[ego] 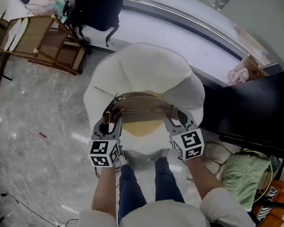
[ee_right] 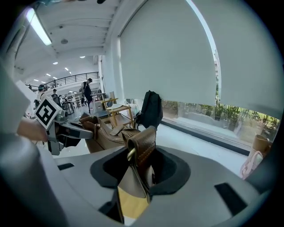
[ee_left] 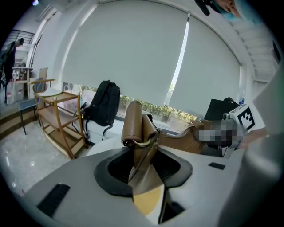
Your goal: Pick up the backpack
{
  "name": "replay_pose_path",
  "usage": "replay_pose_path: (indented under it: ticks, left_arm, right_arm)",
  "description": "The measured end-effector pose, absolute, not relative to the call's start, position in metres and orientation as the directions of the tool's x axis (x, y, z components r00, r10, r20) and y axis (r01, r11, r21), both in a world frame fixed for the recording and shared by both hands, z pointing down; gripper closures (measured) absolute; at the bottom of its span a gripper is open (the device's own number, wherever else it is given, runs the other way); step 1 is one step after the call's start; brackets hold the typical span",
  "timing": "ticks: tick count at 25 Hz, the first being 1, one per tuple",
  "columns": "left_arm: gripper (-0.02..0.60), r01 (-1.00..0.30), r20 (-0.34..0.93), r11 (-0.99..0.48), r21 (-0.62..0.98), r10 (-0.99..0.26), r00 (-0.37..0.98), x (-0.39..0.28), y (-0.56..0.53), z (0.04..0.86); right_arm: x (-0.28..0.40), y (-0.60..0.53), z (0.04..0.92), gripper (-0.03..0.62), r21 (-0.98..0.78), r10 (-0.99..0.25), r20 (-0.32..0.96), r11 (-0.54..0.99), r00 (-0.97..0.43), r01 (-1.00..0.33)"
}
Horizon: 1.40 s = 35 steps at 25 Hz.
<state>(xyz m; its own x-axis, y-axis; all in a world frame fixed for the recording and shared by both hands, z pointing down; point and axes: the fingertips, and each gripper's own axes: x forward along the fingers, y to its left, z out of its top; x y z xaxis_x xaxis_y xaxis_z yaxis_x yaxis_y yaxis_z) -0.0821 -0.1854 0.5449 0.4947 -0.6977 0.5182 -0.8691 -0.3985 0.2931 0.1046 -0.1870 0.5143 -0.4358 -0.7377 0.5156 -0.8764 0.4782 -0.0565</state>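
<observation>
Grey marble floor (ego: 34,113), wooden shelf cart (ego: 41,43), white window blinds (ee_left: 128,57)

In the head view the jaw tips of the left gripper (ego: 113,118) and the right gripper (ego: 173,113) are buried under the strap ends of the brown backpack (ego: 140,108). That backpack covers the middle of the white seat (ego: 142,69). Whether the yellow patch (ego: 141,128) under it belongs to either, I cannot tell. The black backpack (ego: 99,5) is cut by the top edge, the black table (ego: 264,105) by the right edge. People (ee_right: 87,91) far off in the right gripper view are too small to make out.
</observation>
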Motion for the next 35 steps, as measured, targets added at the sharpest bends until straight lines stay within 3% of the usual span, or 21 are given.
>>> replay_pose_path:
  ticks: [35]
  left_arm:
    - [0.432,-0.864,0.340,-0.476,0.163,-0.795,0.502,-0.068,-0.120,0.302]
  right_arm:
    - [0.120,-0.116,0.277,0.431,0.020,-0.867,0.277,0.436,-0.414,-0.900]
